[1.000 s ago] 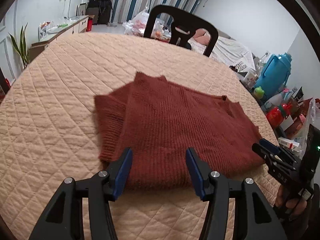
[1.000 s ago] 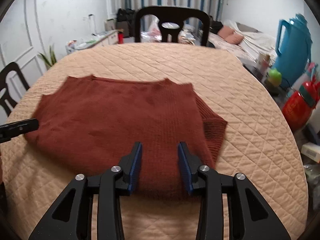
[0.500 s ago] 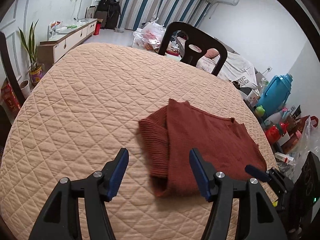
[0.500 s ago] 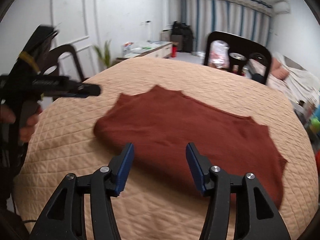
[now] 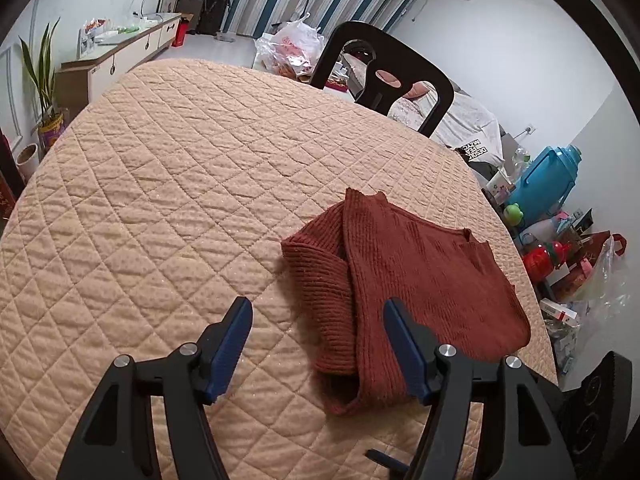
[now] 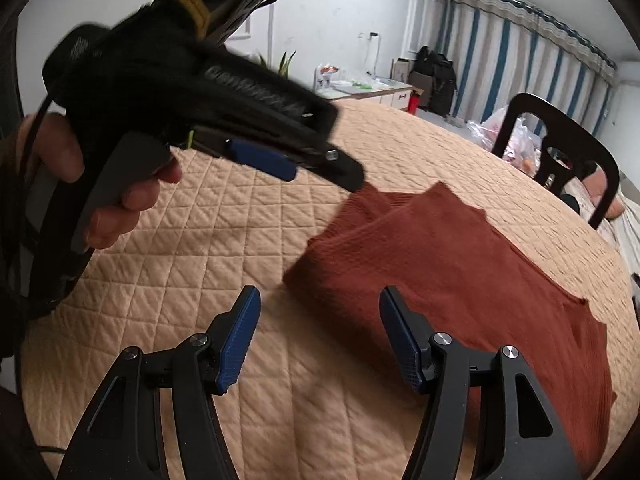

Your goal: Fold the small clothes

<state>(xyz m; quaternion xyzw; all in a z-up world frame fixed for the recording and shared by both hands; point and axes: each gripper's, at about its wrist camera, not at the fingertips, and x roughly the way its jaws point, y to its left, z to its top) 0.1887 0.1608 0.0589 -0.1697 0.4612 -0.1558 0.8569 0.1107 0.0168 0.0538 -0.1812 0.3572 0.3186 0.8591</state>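
Both of your grippers hang above the table with nothing held: your left gripper has its jaws spread wide just beside the near-left end of the rust-red sweater, and your right gripper is equally wide over its near edge. That sweater lies folded on the quilted beige cover, towards the table's right edge, below the black chair.

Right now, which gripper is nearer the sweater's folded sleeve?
Left. The left gripper hovers open right at the folded sleeve of the sweater; the right gripper sits open farther back.
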